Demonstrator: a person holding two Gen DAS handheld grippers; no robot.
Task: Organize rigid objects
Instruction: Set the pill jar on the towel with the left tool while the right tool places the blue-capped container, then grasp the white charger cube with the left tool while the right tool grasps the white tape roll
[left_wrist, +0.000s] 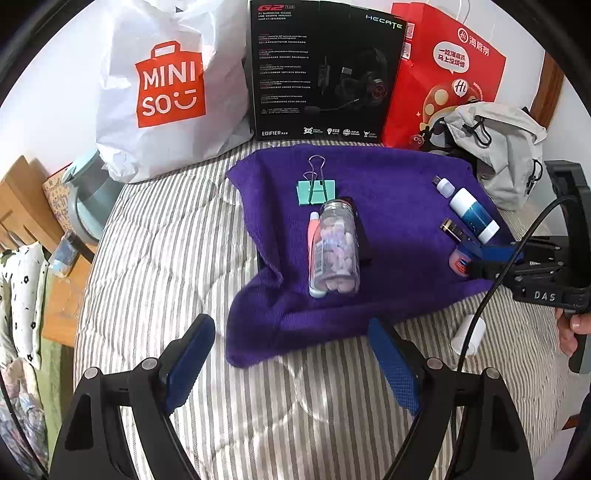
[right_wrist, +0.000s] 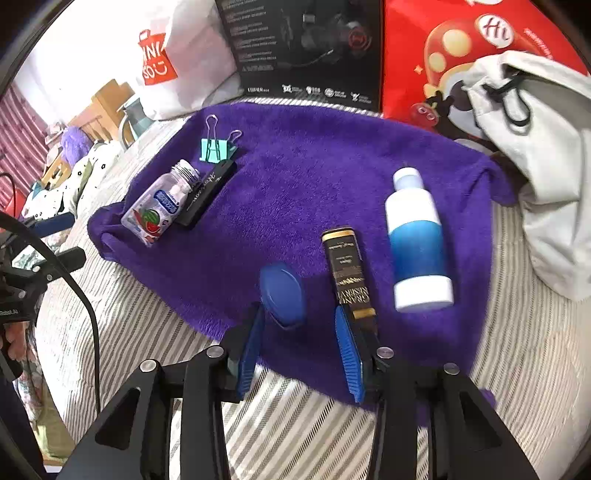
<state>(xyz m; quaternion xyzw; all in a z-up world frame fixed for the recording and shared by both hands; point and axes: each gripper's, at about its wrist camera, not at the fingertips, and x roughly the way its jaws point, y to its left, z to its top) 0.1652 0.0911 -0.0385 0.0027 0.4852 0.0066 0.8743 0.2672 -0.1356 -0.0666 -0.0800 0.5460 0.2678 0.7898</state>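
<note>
Your left tongs (left_wrist: 291, 363) hang released over the striped bed (left_wrist: 155, 258), short of the towel (left_wrist: 388, 192), nothing between the pads. Your right tongs (right_wrist: 299, 349) are spread too — the blue-lidded tub (right_wrist: 282, 295) sits just past the tips, near the left pad, not gripped; whether it touches, you cannot tell. The black-and-gold box (right_wrist: 347, 273) lies just beside the right pad. Right of it, the blue-and-white bottle (right_wrist: 417, 240) lies on its side. Further left on the towel: clear jar (left_wrist: 338, 251) on its side, a pink tube (left_wrist: 314, 254) against one flank and a black case (right_wrist: 207, 195) against the other. Beyond — teal clip (left_wrist: 316, 188). At the back stand a white bag (left_wrist: 166, 85), headset box (left_wrist: 325, 70), red bag (left_wrist: 443, 74).
</note>
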